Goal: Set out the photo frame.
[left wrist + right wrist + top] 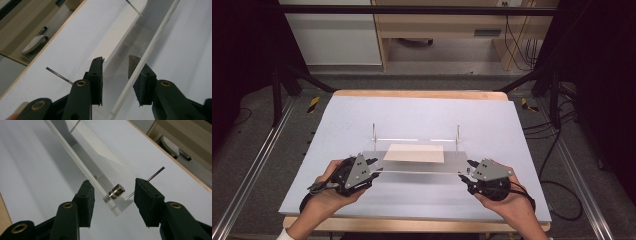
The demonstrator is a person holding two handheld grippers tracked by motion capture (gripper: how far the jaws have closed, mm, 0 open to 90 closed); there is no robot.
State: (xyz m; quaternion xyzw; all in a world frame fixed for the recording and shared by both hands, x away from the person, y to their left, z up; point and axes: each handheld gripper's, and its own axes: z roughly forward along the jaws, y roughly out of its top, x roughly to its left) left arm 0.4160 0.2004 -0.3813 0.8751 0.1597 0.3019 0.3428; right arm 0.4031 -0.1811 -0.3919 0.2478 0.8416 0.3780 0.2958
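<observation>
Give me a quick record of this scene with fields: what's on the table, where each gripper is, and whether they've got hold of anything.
surface: pale blue-grey table mat
main thing: clear acrylic plate, lying in front of two thin upright rods
on the plate: a cream sheet; a small metal stud near its right-hand corner
left gripper: at the plate's left end, edge between the jaws, pads not yet pressing
right gripper: at the plate's right end, corner between the jaws, gaps on both sides
grip: none yet
</observation>
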